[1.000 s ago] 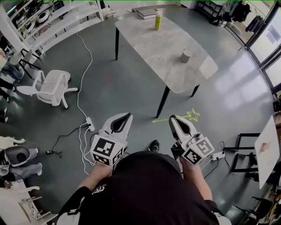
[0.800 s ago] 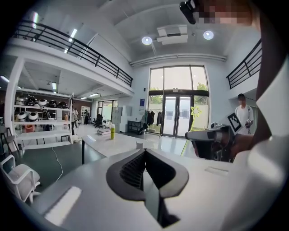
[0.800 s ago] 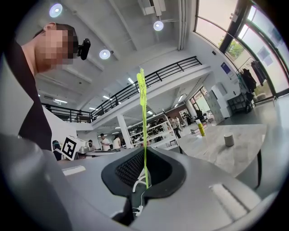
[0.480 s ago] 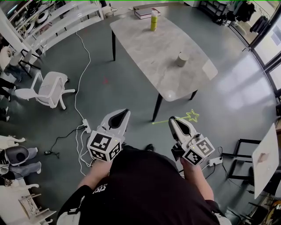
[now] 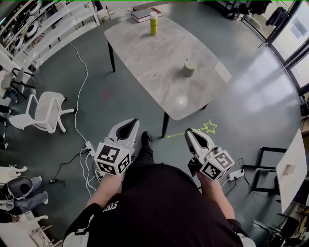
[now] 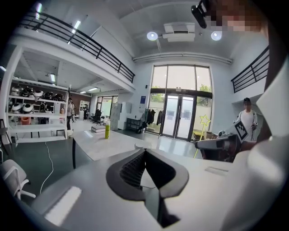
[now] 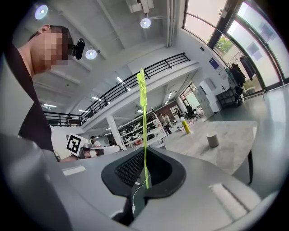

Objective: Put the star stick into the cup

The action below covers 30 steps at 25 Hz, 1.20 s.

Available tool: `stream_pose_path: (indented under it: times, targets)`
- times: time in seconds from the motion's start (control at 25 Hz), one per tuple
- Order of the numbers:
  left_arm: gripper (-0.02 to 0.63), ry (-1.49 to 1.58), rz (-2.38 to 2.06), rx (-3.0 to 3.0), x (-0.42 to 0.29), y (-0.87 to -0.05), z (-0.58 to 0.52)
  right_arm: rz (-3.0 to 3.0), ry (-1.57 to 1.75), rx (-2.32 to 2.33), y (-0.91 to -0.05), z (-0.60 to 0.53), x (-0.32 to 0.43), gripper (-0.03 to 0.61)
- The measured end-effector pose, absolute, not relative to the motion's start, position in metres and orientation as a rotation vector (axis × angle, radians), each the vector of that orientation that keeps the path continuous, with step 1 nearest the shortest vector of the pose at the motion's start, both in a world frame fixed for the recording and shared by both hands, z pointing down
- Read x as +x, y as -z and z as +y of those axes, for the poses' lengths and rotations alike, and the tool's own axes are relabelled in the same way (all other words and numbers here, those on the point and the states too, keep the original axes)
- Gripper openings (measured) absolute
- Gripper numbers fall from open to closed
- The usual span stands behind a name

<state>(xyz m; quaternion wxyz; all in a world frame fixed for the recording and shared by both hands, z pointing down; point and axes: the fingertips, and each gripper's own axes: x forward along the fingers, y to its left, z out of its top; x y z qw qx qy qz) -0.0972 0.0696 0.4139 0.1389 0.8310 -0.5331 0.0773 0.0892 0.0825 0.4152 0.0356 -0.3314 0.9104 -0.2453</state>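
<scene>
The star stick [image 5: 210, 127] is a thin yellow-green rod with an outlined star at its end. My right gripper [image 5: 189, 131] is shut on the rod's middle, and the star points right. In the right gripper view the stick [image 7: 143, 131] stands upright between the closed jaws of that gripper [image 7: 144, 151]. The cup [image 5: 189, 68], small and grey, stands on the marble table [image 5: 145, 53] far ahead of both grippers; it also shows as the cup [image 7: 212, 139]. My left gripper [image 5: 129, 126] hangs over the floor near the table's corner, shut and empty [image 6: 144, 150].
A yellow-green bottle [image 5: 153, 23] and stacked books [image 5: 145, 14] sit at the table's far end. A white chair [image 5: 46, 112] stands at left, with cables and a power strip [image 5: 89, 147] on the floor. Shelving [image 5: 38, 29] lines the left; a white board [image 5: 289, 169] stands at right.
The table and cup have come nearer in the head view as both grippers moved forward. The right gripper's hold on the stick is unchanged.
</scene>
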Motion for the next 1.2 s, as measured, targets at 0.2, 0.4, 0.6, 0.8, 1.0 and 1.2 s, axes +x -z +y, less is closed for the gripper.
stream_pose_path:
  times: [0.2,0.4,0.6,0.8,1.0,1.2]
  targets:
    - [0.003,-0.199,-1.519,2.456,-0.103,-0.413,0.008,2.774,0.720,-1.088,-0.420,0.029,0.088,0.026]
    - [0.003,-0.219,-1.459,2.526,-0.115,-0.403,-0.064,2.751,0.694,-1.134,-0.409,-0.038,0.064,0.026]
    - [0.003,-0.219,-1.420,2.580,-0.132,-0.394,-0.118,2.747,0.690,-1.162,-0.405,-0.088,0.035,0.026]
    - [0.003,-0.235,-1.330,2.597,-0.142,-0.404,-0.146,2.714,0.676,-1.240,-0.399,-0.118,0.025,0.026]
    - [0.003,-0.248,-1.248,2.595,-0.129,-0.418,-0.166,2.694,0.709,-1.316,-0.412,-0.135,0.036,0.026]
    - [0.003,-0.258,-1.217,2.587,-0.102,-0.425,-0.187,2.657,0.745,-1.354,-0.424,-0.163,0.065,0.026]
